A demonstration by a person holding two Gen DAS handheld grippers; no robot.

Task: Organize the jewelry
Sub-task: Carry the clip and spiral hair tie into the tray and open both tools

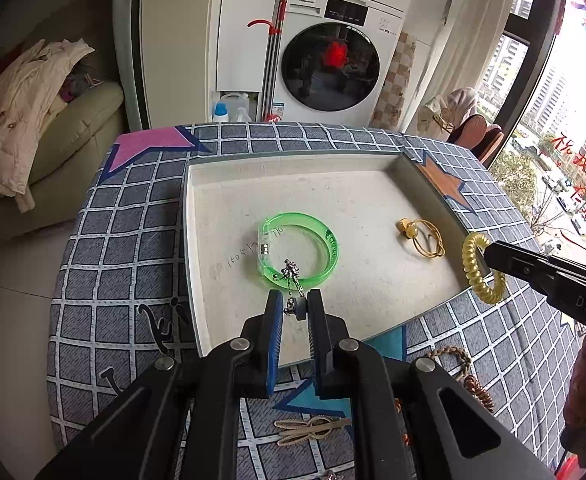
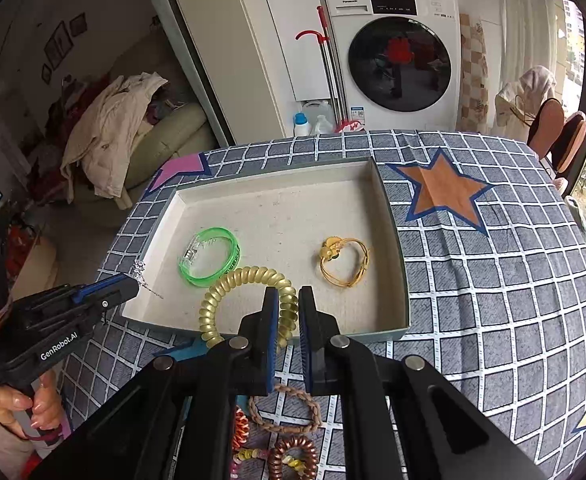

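My left gripper [image 1: 296, 307] is shut on a small silver chain piece [image 1: 291, 276] with a dark bead, held over the near part of the shallow white tray [image 1: 229, 168]. In the tray lie a green bangle [image 1: 329, 240] and a gold bracelet [image 1: 423, 236]. My right gripper [image 2: 289, 304] is shut on a yellow spiral hair tie [image 2: 245, 280], which hangs above the tray's near edge [image 2: 253, 330]. In the right wrist view the left gripper [image 2: 135, 280] comes in from the left with the silver piece [image 2: 139, 268]. The right gripper's fingertip [image 1: 493, 254] carries the coil [image 1: 473, 264] at the tray's right rim.
Loose pieces lie on the checked cloth [image 2: 493, 280] near me: a braided brown bracelet [image 2: 289, 408], a copper spiral tie [image 2: 293, 456], a beaded string [image 2: 249, 454], an orange coil [image 2: 240, 428] and beige hair clips [image 1: 309, 428]. A washing machine [image 2: 397, 56] and a sofa [image 1: 77, 136] stand beyond the table.
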